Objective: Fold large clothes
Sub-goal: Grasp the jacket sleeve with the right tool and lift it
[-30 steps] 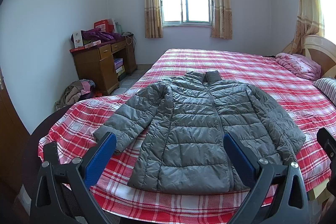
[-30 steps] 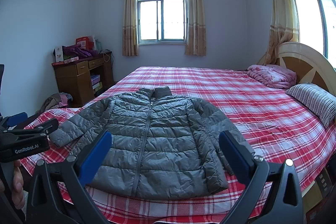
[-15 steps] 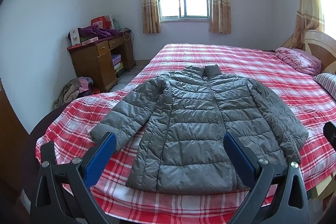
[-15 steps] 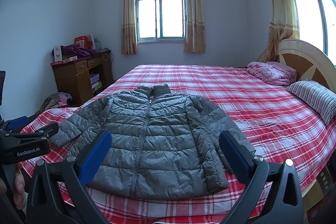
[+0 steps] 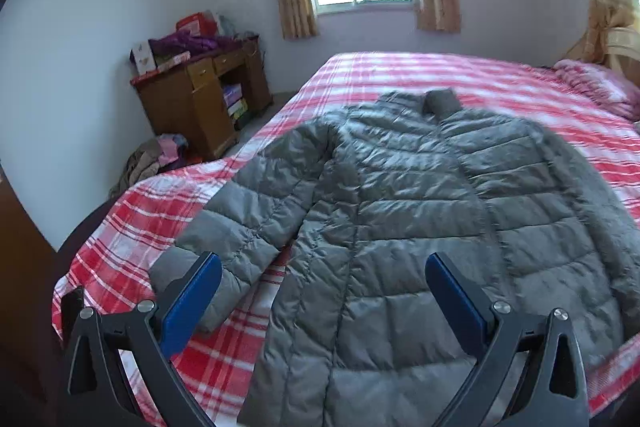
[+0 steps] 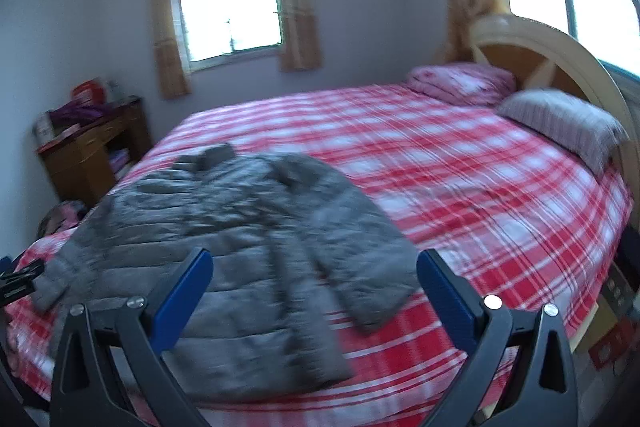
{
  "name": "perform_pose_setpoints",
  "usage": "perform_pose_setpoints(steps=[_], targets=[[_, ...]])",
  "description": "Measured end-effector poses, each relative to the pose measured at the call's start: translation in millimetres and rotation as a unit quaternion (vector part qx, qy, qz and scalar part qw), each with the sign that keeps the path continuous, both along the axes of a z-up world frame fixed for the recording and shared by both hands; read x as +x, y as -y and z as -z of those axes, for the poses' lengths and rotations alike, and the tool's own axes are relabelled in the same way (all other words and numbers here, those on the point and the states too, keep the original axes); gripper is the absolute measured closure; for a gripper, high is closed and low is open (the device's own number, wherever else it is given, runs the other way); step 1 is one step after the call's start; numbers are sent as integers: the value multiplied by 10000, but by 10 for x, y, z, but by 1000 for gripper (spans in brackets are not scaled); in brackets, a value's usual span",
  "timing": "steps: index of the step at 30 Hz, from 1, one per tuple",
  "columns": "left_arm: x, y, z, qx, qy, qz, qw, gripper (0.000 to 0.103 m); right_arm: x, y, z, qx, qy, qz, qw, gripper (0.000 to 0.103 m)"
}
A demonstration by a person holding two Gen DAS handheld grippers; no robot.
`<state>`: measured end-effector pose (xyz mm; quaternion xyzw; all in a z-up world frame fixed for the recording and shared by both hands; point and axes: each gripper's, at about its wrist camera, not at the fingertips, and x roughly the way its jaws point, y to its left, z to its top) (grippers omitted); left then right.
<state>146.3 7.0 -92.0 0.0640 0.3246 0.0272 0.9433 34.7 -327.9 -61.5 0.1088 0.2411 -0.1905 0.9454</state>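
A grey quilted puffer jacket lies spread flat, front up and zipped, on the near part of a bed with a red-and-white plaid sheet. Its collar points away from me and both sleeves lie out to the sides. My left gripper is open and empty, hovering over the jacket's lower left part, with the left sleeve cuff by its left finger. My right gripper is open and empty above the jacket's lower right part, near the right sleeve. The right wrist view is blurred.
A wooden desk with boxes and clothes stands by the left wall, with a clothes pile on the floor beside it. A striped pillow and a pink folded quilt lie by the headboard. The left gripper's body shows at the right wrist view's left edge.
Both grippers have moved closer to the bed and tipped down over the jacket. The right wrist view has swung to the right, toward the headboard. Both stay open.
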Motion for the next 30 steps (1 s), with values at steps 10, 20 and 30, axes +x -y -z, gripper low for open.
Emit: perform_pose_setpoints(steps=[10, 20, 30], targets=[[609, 19, 682, 197, -332, -402, 9984, 1, 340, 951, 824, 994, -791, 652, 9898, 0], [860, -90, 1161, 960, -482, -738, 9915, 1, 661, 1269, 1248, 1267, -892, 583, 9862, 84], [924, -227, 1083, 768, -691, -612, 9928, 1, 629, 2039, 1112, 933, -941, 1230, 9835, 89]])
